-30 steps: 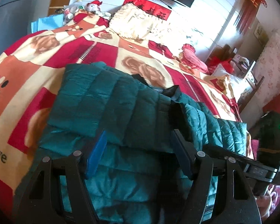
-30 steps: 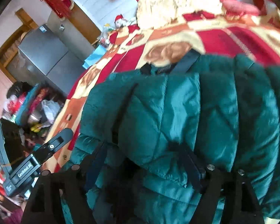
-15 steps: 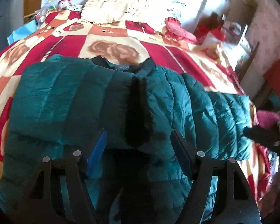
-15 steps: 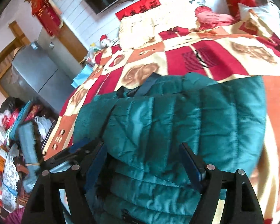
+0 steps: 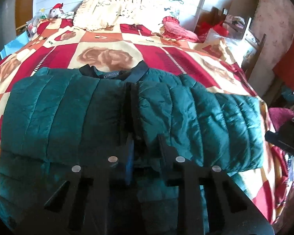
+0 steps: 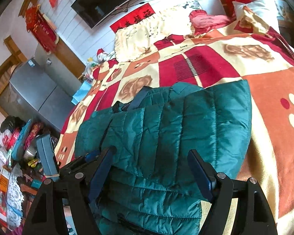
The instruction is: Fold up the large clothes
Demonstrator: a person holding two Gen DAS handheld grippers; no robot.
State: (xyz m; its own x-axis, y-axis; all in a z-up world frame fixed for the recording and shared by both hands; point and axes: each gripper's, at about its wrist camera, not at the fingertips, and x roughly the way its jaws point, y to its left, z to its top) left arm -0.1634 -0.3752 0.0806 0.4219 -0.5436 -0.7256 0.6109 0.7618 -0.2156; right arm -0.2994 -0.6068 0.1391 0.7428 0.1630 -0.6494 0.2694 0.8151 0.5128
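A teal quilted jacket (image 5: 196, 113) lies on the bed, collar at the far end, its sleeves folded across the front. My left gripper (image 5: 146, 150) is low over the jacket's near middle, beside the dark zipper line. Its jaws are closing, and a bunch of teal fabric sits pinched between the narrow fingers. In the right wrist view the same jacket (image 6: 176, 121) spreads below my right gripper (image 6: 151, 172). That gripper stands wide open above the jacket's near right part, its pads apart from the fabric.
The bed wears a red, cream and orange blanket (image 5: 166, 58). A cream pillow (image 5: 107, 11) and a red heart cushion (image 5: 176, 29) lie at its head. A grey cabinet (image 6: 35, 90) and floor clutter (image 6: 13, 146) stand to the left of the bed.
My left jaws went from wide open to nearly together on fabric at the jacket's middle. The right gripper drew back and up, still open, so more of the bed shows.
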